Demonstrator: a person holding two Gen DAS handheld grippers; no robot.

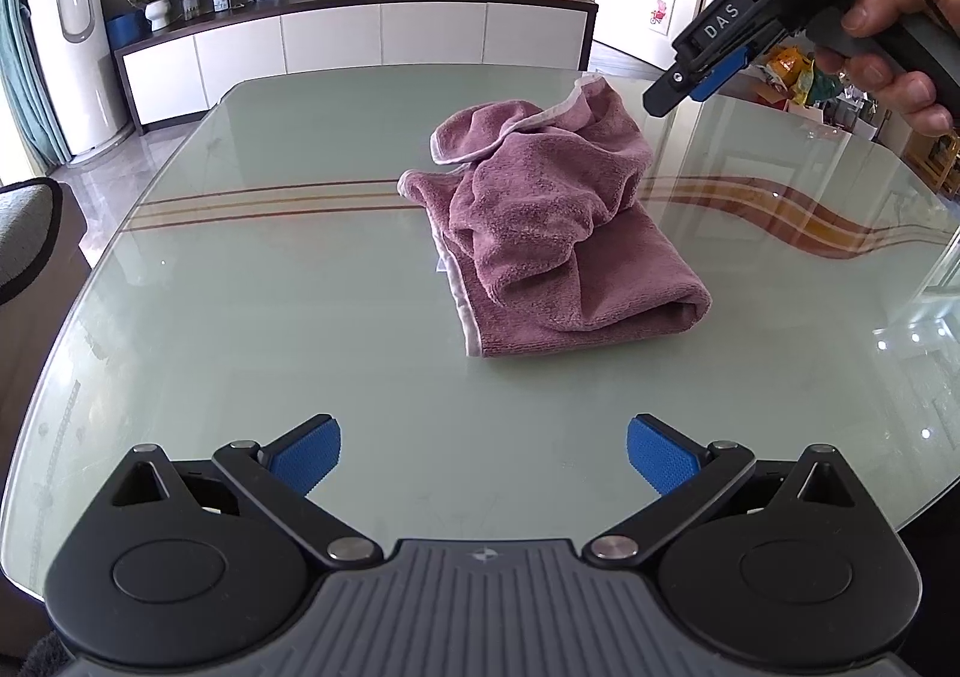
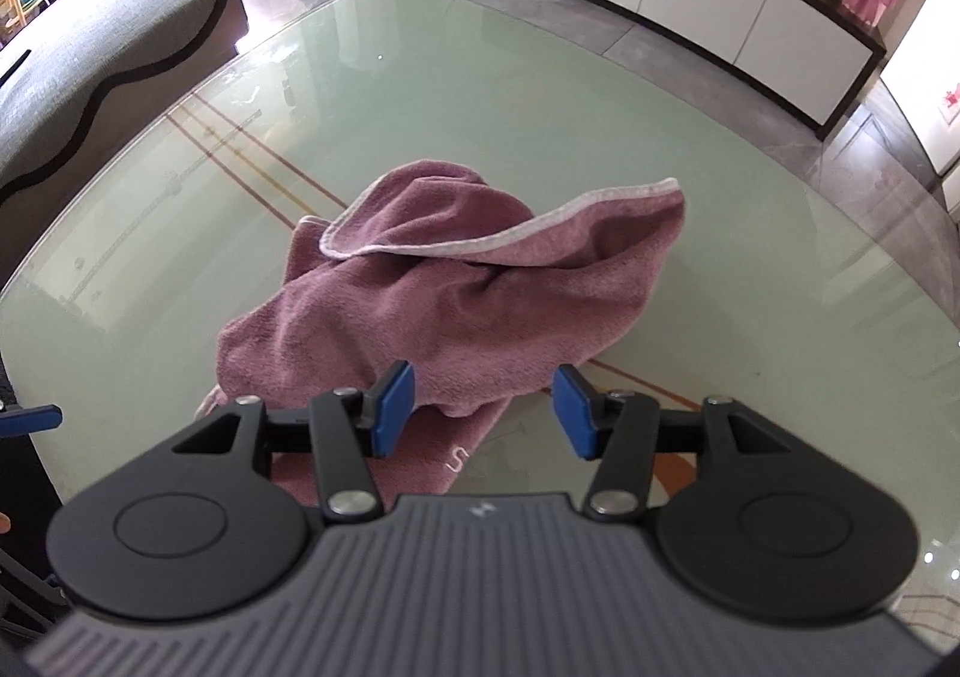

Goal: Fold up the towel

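Here the mauve towel (image 1: pixel 549 230) lies in a rumpled, half-folded heap on the glass table (image 1: pixel 270 317), and its long axis runs away from the left gripper (image 1: pixel 483 455) toward the far side of the table, leaning a little to that gripper's right at the near end. The near end is a flat folded edge with a pale hem along its left side; the far end is bunched up, with a hemmed corner flopped over the top. The left gripper hangs over bare glass well short of the towel, its blue pads (image 1: pixel 312 452) spread wide with nothing between them. The right gripper (image 2: pixel 485 412), held in a person's hand (image 1: pixel 888 47), hovers above the towel's far right part and points steeply down; seen from its own camera, the towel (image 2: pixel 456 293) lies directly ahead of and beneath its fingertips, the bunched mound rising in front and a flat strip bearing a pale letter running back under the left finger (image 2: pixel 393 407). Its jaws stand partly open, and no cloth is pinched between the pads.
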